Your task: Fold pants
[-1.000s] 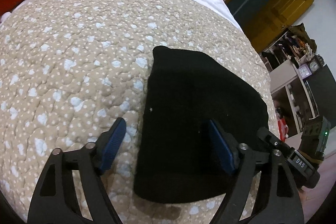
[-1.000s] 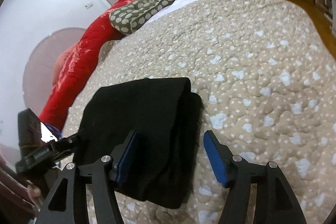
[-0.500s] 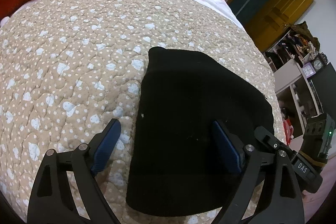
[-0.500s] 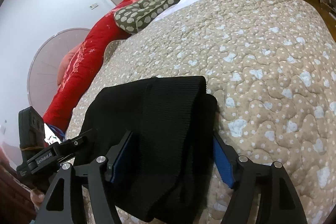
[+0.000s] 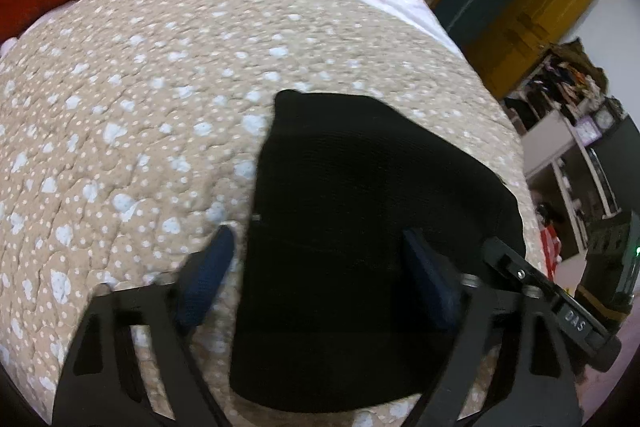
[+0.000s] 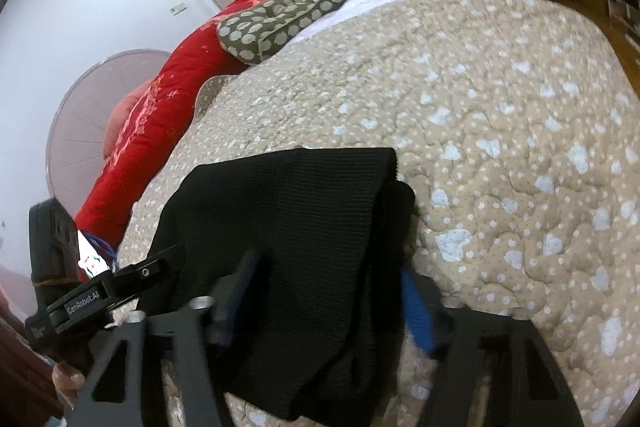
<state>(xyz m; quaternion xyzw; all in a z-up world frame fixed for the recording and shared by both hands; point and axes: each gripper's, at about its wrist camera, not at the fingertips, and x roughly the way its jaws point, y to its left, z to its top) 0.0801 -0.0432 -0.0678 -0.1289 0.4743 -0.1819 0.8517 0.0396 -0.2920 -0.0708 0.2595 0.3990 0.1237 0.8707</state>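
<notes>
Where folded pants (image 5: 360,227) lie, bare quilt (image 5: 140,107) leftward

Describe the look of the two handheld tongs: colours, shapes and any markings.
Both the left tongs and right tongs have black open-framed struts, silver screws and blue fingertip pads. In each view the other unit shows white lettering: "DAS" and "GenRobot.AI".

Black ribbed-knit pants (image 5: 360,227) are lying folded into a compact stacked rectangle, resting flat near the bed's near edge, layers overlapping.
</notes>
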